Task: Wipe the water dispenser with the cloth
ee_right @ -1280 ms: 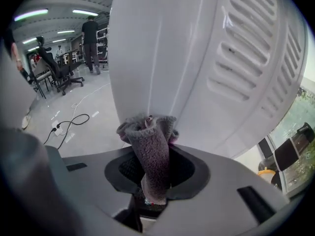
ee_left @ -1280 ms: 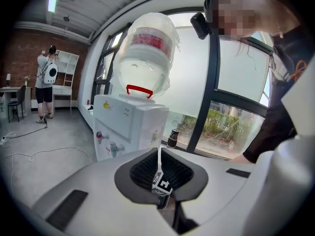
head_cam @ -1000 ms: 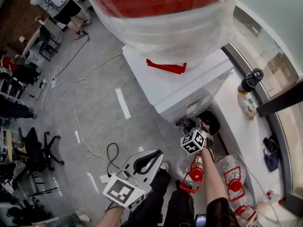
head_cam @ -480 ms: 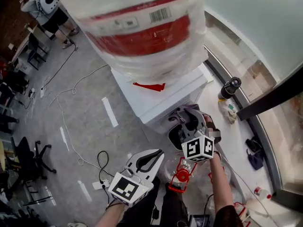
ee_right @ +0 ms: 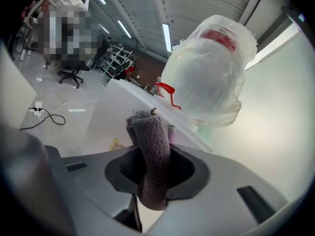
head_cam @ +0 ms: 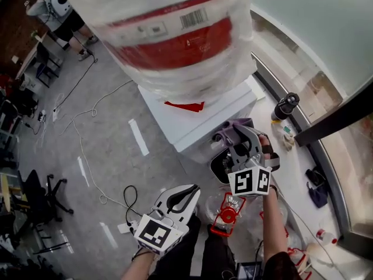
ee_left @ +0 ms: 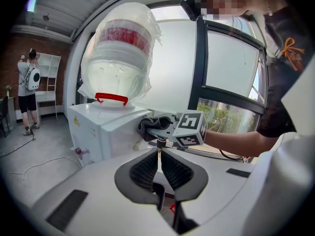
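Observation:
The white water dispenser (head_cam: 198,112) carries a big plastic-wrapped bottle (head_cam: 169,34) with a red band. My right gripper (head_cam: 234,137) is shut on a folded grey-purple cloth (head_cam: 228,130), held at the dispenser's right side just under its top edge. In the left gripper view the cloth (ee_left: 150,124) meets the dispenser (ee_left: 98,129) wall. The cloth (ee_right: 153,151) stands up between the pads in the right gripper view, with the bottle (ee_right: 206,77) beyond. My left gripper (head_cam: 176,199) hangs low in front, shut and empty; its jaws (ee_left: 159,154) press together.
White cables (head_cam: 87,127) and a black one trail over the grey floor to the left, near an office chair (head_cam: 41,197). A dark flask (head_cam: 285,105) stands on the window ledge. Water jugs with red handles (head_cam: 224,216) lie below the dispenser. A person (head_cam: 58,7) stands far off.
My right gripper has risen with the cloth from the dispenser's lower side up to near its top edge. The left gripper has hardly moved.

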{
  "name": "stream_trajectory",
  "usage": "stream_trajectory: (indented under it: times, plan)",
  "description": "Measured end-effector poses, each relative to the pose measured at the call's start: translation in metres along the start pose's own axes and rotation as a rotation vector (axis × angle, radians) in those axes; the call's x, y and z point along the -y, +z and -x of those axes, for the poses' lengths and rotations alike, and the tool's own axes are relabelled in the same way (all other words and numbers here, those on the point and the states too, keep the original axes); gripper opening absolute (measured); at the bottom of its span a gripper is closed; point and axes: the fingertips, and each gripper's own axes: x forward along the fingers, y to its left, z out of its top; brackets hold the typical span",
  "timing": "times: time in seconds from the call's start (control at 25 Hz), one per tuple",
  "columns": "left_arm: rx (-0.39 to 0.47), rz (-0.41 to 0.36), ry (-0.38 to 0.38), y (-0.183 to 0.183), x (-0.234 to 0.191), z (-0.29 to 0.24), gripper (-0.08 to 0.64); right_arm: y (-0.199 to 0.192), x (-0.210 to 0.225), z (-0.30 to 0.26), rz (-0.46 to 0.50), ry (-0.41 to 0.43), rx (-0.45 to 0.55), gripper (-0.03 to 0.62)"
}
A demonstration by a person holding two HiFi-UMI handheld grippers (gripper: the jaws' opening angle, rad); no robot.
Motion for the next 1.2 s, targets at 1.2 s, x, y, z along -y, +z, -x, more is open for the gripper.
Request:
stream_trajectory:
  times: [1.2]
  plan:
    - [-0.029, 0.016, 0.077, -0.072, -0.023, 0.000, 0.029, -0.249, -0.244, -0.103, -0.180, 0.394, -0.577, 0.109]
